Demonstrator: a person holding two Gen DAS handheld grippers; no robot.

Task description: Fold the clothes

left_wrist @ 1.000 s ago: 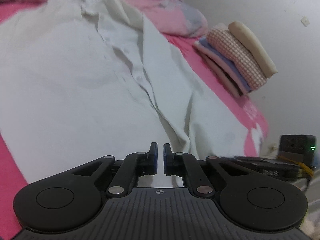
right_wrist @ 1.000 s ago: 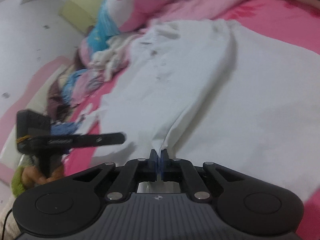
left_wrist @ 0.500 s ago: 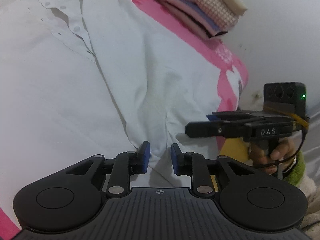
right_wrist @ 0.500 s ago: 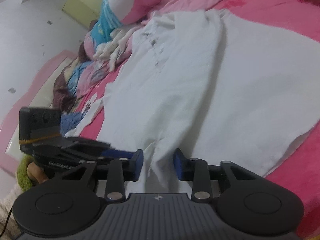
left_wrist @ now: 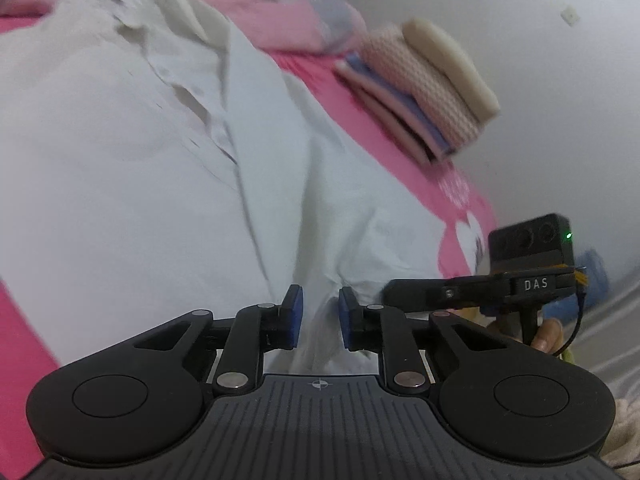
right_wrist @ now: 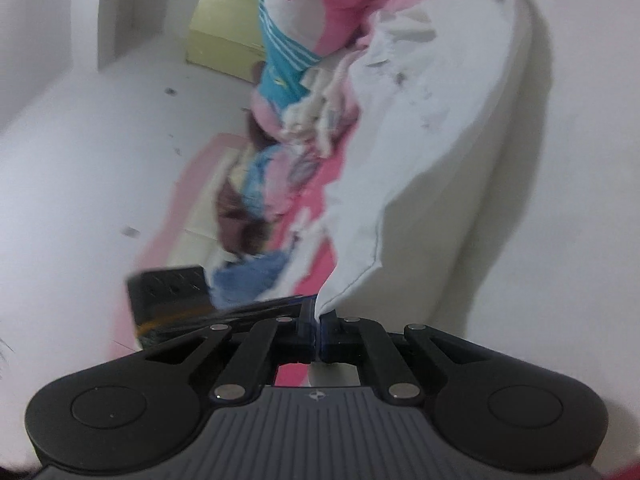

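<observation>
A white button-up shirt (left_wrist: 140, 200) lies spread on the pink bed, collar at the far end. My left gripper (left_wrist: 319, 300) is open at the near hem, and a raised ridge of shirt fabric runs between its blue pads without being pinched. Just to its right, the right gripper (left_wrist: 420, 290) reaches in sideways, held by a person's hand (left_wrist: 546, 334). In the right wrist view, the right gripper (right_wrist: 319, 312) is shut on a corner of the shirt (right_wrist: 500, 160) hem, which lifts off the sheet. The left gripper (right_wrist: 172, 292) shows blurred at the left.
A stack of folded clothes (left_wrist: 432, 92) sits at the bed's right edge by the white wall. A loose pile of coloured clothes (right_wrist: 272, 184) and a pink and blue pillow (right_wrist: 304, 20) lie along the other side. Pink sheet (left_wrist: 16, 340) shows around the shirt.
The right gripper opened half a second ago and has now shut again on the hem corner. The left gripper went from nearly shut to open and stays open over the fabric ridge.
</observation>
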